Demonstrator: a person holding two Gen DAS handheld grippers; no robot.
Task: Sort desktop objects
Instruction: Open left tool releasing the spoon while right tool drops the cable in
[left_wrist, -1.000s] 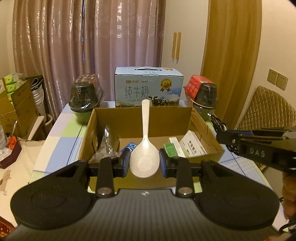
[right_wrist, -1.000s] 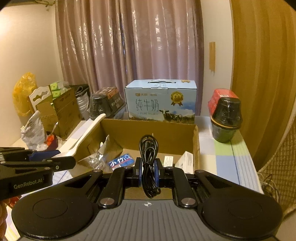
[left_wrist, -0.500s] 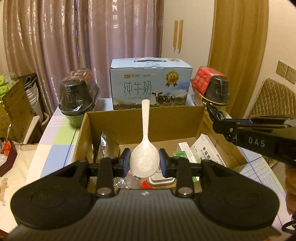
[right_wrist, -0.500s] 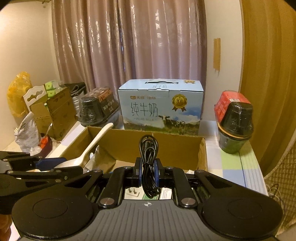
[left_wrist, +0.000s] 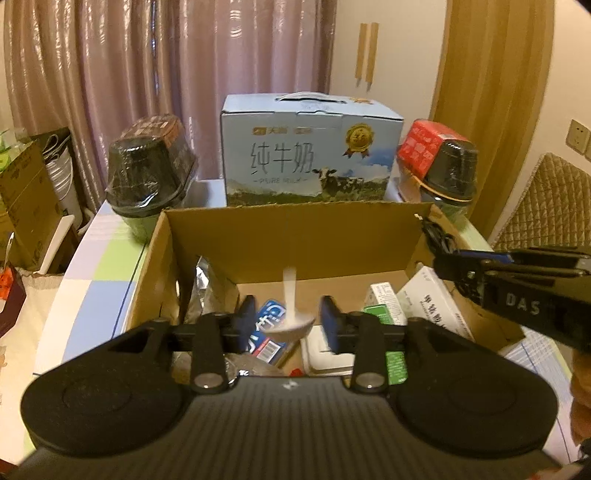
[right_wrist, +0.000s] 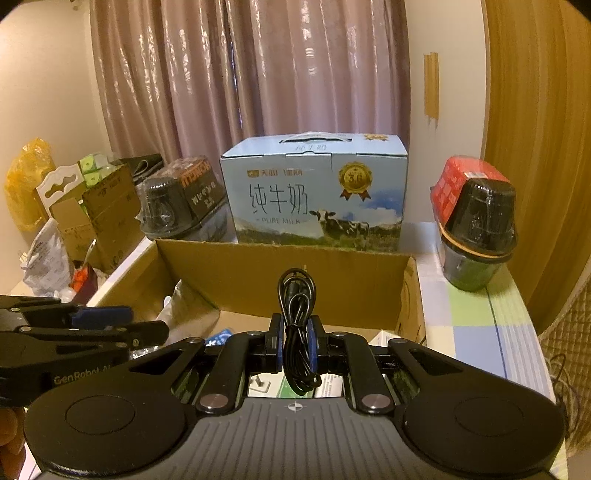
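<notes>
Dropping between my left gripper's (left_wrist: 289, 322) pads, the white spoon (left_wrist: 291, 314) hung blurred over the open cardboard box (left_wrist: 291, 236), its bowl low and its handle pointing up, clear of both pads. Those jaws had just been opening and stood apart, gripping nothing. Under the spoon lay a blue packet (left_wrist: 269, 328), with a silver foil bag (left_wrist: 207, 288) to the left and white and green medicine boxes (left_wrist: 424, 306) to the right, all inside the box. My right gripper (right_wrist: 295, 349) was clenched on a coiled black cable (right_wrist: 297, 332), its loop standing above the pads, poised over the box's near edge. Behind the box stood a blue milk carton (right_wrist: 314, 195), flanked by two wrapped black bowls, one (right_wrist: 173, 210) left and one (right_wrist: 476, 232) right, on the checked table (right_wrist: 480, 317).
</notes>
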